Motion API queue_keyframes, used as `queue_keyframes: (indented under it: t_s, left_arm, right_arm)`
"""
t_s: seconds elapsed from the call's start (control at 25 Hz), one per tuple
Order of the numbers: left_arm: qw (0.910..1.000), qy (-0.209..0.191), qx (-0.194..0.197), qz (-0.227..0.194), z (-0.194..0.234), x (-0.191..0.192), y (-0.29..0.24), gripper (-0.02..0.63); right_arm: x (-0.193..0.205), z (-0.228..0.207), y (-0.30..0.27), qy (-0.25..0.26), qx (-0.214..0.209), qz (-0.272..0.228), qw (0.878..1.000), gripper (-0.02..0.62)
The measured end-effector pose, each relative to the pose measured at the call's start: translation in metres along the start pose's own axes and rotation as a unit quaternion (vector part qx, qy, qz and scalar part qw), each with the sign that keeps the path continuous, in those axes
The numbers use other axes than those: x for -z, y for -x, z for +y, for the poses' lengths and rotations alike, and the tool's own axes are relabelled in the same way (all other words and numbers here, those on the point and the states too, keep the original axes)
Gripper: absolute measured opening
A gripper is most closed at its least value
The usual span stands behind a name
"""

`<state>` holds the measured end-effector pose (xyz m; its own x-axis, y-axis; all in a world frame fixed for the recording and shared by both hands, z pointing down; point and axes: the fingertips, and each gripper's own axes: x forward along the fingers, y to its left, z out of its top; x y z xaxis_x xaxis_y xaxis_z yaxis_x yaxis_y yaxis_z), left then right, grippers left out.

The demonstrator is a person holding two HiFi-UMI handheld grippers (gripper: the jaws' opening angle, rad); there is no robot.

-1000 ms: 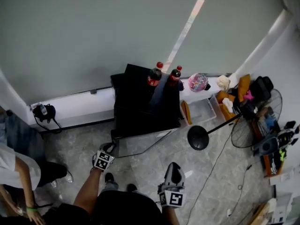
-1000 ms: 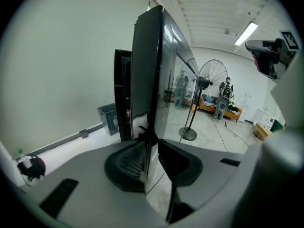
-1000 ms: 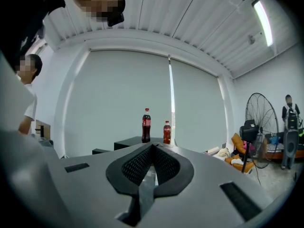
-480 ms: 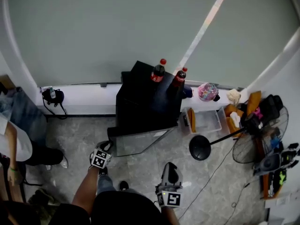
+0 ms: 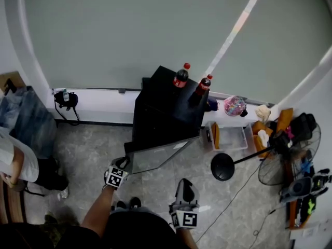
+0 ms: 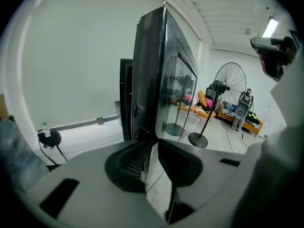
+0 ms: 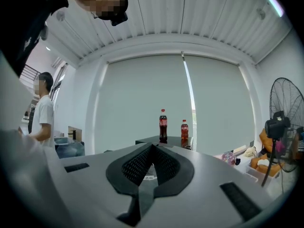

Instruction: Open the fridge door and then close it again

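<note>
The fridge [image 5: 166, 113] stands on the floor against the wall, with two cola bottles [image 5: 181, 75] near the back edge of its top. The fridge door [image 5: 155, 157] is hinged at the fridge's right front corner and stands partly open, with its free edge toward the person.

The left gripper [image 5: 122, 164] is clamped on that free edge; the left gripper view shows a pad on each side of the glass panel [image 6: 152, 80]. The right gripper [image 5: 185, 183] waits lower, its jaws together on nothing.

I judge the opening is mostly done. The next move is to push the free edge back in an arc to the fridge front, keeping the grip firm.

Compared with one second ago, the door's angle looks almost the same. The view has shifted, and the fridge now lies a little more to the right.
</note>
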<state>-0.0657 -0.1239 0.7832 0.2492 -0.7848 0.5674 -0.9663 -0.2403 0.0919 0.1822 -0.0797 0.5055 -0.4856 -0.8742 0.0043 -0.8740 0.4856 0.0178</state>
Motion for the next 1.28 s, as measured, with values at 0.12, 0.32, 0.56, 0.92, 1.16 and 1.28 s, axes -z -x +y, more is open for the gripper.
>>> queue_keyframes:
  t_s: [0.12, 0.32, 0.56, 0.92, 1.16, 1.28]
  left_arm:
    - [1.0000, -0.002, 0.001, -0.001, -0.010, 0.004, 0.007, 0.077]
    - [0.9998, 0.008, -0.012, -0.014, -0.026, 0.011, 0.018, 0.074]
    - [0.9997, 0.009, -0.010, -0.019, -0.054, 0.019, 0.029, 0.067]
    - [0.9985, 0.014, -0.039, -0.035, -0.096, 0.046, 0.027, 0.061]
    - [0.9946, 0.041, -0.090, -0.034, -0.121, 0.047, 0.041, 0.061]
    - [0.9911, 0.056, -0.117, -0.030, -0.134, 0.047, 0.045, 0.063]
  right_arm:
    - [0.000, 0.010, 0.010, -0.007, 0.003, 0.006, 1.000, 0.006]
    - [0.003, 0.025, 0.041, 0.001, 0.017, 0.011, 1.000, 0.006]
    - [0.007, 0.026, 0.074, 0.005, 0.031, 0.023, 0.999, 0.006]
    - [0.005, 0.001, 0.094, 0.004, 0.011, 0.008, 1.000, 0.006]
    - [0.005, -0.038, 0.102, 0.012, -0.043, 0.001, 0.999, 0.006]
    - [0.006, -0.063, 0.104, 0.022, -0.069, -0.005, 0.997, 0.006]
